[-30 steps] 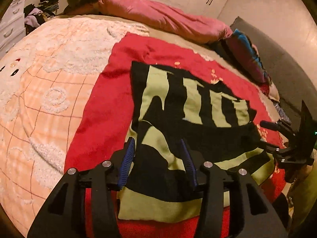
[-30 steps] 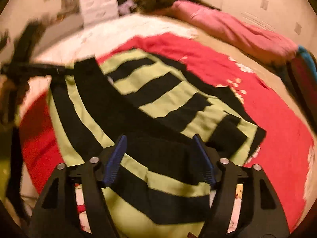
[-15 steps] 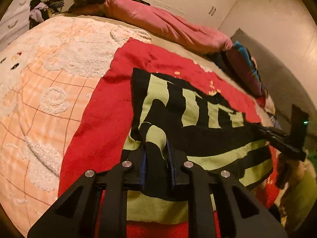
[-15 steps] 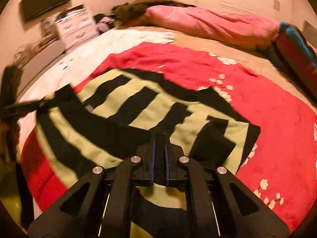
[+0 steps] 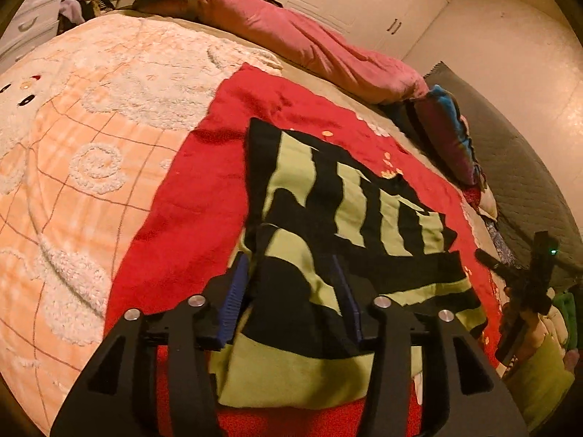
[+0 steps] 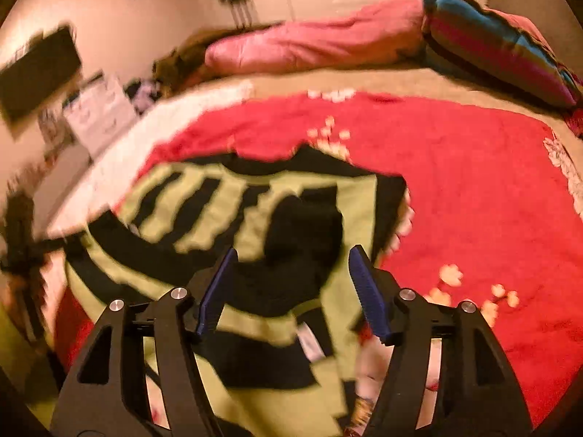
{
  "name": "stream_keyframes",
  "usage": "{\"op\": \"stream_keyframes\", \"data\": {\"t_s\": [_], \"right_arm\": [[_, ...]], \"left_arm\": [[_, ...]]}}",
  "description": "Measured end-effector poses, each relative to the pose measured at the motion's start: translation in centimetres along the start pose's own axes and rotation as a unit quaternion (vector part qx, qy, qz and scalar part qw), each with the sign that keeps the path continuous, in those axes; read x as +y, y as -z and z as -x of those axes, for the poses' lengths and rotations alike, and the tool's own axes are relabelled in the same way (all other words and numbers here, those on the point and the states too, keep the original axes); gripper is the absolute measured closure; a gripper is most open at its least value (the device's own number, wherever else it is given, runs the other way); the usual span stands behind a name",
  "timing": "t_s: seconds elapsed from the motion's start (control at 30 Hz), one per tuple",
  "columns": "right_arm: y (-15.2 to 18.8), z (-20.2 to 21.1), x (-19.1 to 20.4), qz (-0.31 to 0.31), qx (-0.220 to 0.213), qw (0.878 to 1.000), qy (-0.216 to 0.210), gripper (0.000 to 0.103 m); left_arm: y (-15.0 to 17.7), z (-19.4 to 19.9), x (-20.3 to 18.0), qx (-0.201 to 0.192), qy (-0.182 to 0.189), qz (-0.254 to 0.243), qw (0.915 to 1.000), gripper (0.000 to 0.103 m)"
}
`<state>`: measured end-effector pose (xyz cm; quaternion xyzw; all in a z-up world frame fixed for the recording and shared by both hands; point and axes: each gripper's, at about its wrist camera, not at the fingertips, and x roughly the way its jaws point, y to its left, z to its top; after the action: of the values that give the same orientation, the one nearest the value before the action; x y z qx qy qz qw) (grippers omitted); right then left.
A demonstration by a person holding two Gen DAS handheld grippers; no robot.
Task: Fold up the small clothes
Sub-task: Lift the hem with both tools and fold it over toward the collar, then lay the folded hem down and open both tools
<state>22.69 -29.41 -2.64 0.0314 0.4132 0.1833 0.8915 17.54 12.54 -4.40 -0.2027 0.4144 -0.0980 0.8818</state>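
Scene: a black-and-green striped sweater [image 5: 349, 225] lies on a red blanket [image 5: 189, 211] spread over a bed, filling the centre of the left wrist view and the lower left of the right wrist view.

Left gripper [image 5: 289, 291]: at the bottom centre of its frame, jaws parted and released, a fold of the sweater lying loose between the blue pads without being pressed. Half a second ago the pads were pinched on that fold; the jaws have just been opening.

Right gripper [image 6: 291, 284]: at the bottom centre of its blurred frame, likewise released, jaws apart over the sweater's right edge. It too was clamped shut on cloth half a second ago and has just let go.

What changed: a folded-over flap with a white label [image 6: 309, 342] now lies across the lower part of the sweater in the right view, where the garment lay flatter a second ago.

Meaning for the task: one fold appears to have been laid down and dropped; the sweater is partly folded, and a further fold across the body probably remains.

Background: a pink quilt [image 5: 306, 43] along the top of the frame, a peach bedspread [image 5: 73, 153] at left.
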Motion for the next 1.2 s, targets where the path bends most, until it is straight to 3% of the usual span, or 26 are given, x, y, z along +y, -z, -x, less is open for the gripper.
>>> {"op": "stream_keyframes", "data": {"t_s": [0.17, 0.3, 0.37, 0.43, 0.47, 0.57, 0.63, 0.7, 0.8, 0.93, 1.07, 1.2], "right_arm": [[0.4, -2.8, 1.1, 0.038, 0.061, 0.997, 0.039, 0.046], [0.9, -4.8, 2.2, 0.066, 0.082, 0.993, 0.052, 0.046], [1.3, -5.8, 3.2, 0.102, 0.088, 0.988, 0.071, 0.052], [1.6, -6.3, 3.4, 0.109, 0.089, 0.987, 0.077, 0.092], [1.6, -6.3, 3.2, 0.106, 0.087, 0.987, 0.082, 0.095], [1.3, -4.1, 1.6, 0.061, 0.044, 0.995, 0.072, 0.096], [1.3, -2.9, -0.7, -0.012, 0.024, 0.999, 0.041, 0.096], [1.8, -2.7, -2.7, -0.072, 0.019, 0.997, 0.019, 0.096], [2.7, -2.5, -3.8, -0.11, 0.011, 0.994, -0.016, 0.096], [2.1, 0.5, -3.4, -0.127, -0.037, 0.989, -0.062, 0.096], [-0.2, 3.1, -3.3, -0.126, -0.078, 0.986, -0.076, 0.096], [-3.6, 3.0, -3.5, -0.116, -0.085, 0.988, -0.065, 0.096]], "left_arm": [[0.3, -0.6, -1.1, 0.009, -0.012, -0.021, 0.9997, 0.056], [0.3, -0.9, -1.9, 0.013, -0.023, -0.03, 0.9992, 0.056], [0.3, -1.0, -2.0, 0.013, -0.03, -0.033, 0.9989, 0.056], [0.3, -1.3, -1.9, 0.015, -0.029, -0.028, 0.9991, 0.052], [0.3, -1.5, -1.8, 0.017, -0.031, -0.029, 0.9989, 0.052], [0.3, -1.9, -1.5, 0.02, -0.043, -0.029, 0.9985, 0.055], [0.4, -2.3, -1.1, 0.023, -0.047, -0.023, 0.9984, 0.089], [0.7, -2.5, -0.5, 0.025, -0.035, -0.008, 0.9991, 0.095], [0.9, -1.0, -1.2, 0.002, -0.023, -0.024, 0.9994, 0.096], [0.3, 2.3, -2.5, -0.04, 0.001, -0.044, 0.9982, 0.096], [-1.5, 3.8, -3.3, -0.067, 0.015, -0.044, 0.9967, 0.096], [-4.0, 2.8, -4.1, -0.075, 0.008, -0.056, 0.9956, 0.096]]}}
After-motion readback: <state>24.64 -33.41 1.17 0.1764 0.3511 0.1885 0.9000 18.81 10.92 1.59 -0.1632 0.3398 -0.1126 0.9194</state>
